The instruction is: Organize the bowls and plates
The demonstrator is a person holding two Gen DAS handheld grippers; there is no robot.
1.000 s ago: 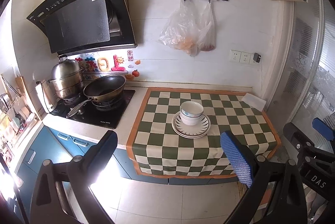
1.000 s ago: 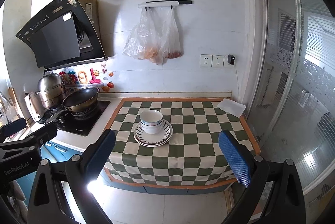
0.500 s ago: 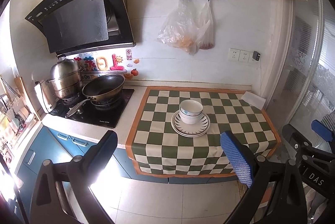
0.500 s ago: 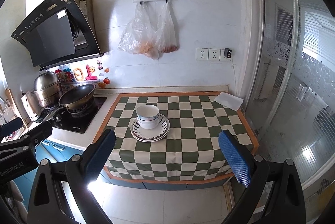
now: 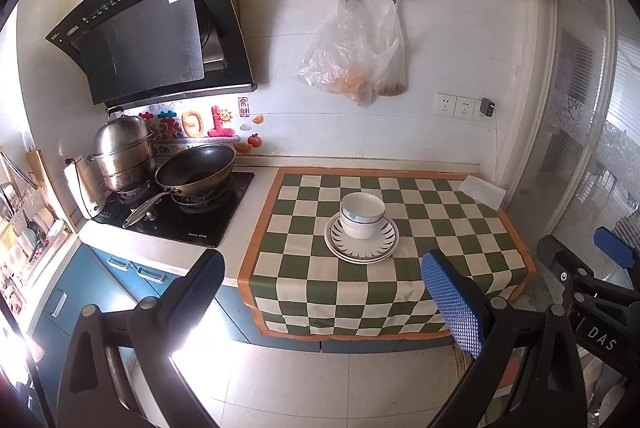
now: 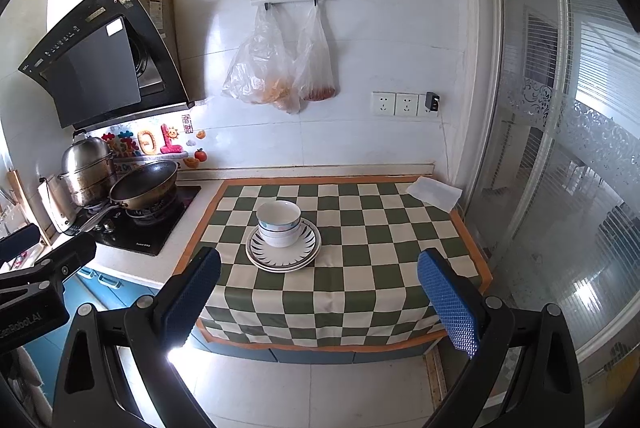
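Observation:
Stacked white bowls (image 5: 362,214) (image 6: 278,222) sit on a small pile of white plates with dark rim marks (image 5: 374,250) (image 6: 301,256), in the middle of a green-and-white checked cloth (image 5: 360,288) (image 6: 360,268) on the counter. My left gripper (image 5: 324,292) is open and empty, held well back from the counter over the floor. Open and empty too, my right gripper (image 6: 320,288) hangs at a similar distance. Each gripper shows at the edge of the other's view.
A stove (image 5: 172,216) at the left carries a dark wok (image 5: 196,167) and a steel steamer pot (image 5: 122,151), under a range hood (image 5: 152,23). Plastic bags (image 5: 356,55) hang on the wall. A white cloth (image 5: 482,189) lies at the counter's back right corner, beside a glass door (image 6: 560,147).
Both grippers have drawn back a little from the counter, so the dishes look slightly smaller and farther. The bowls and plates have not moved.

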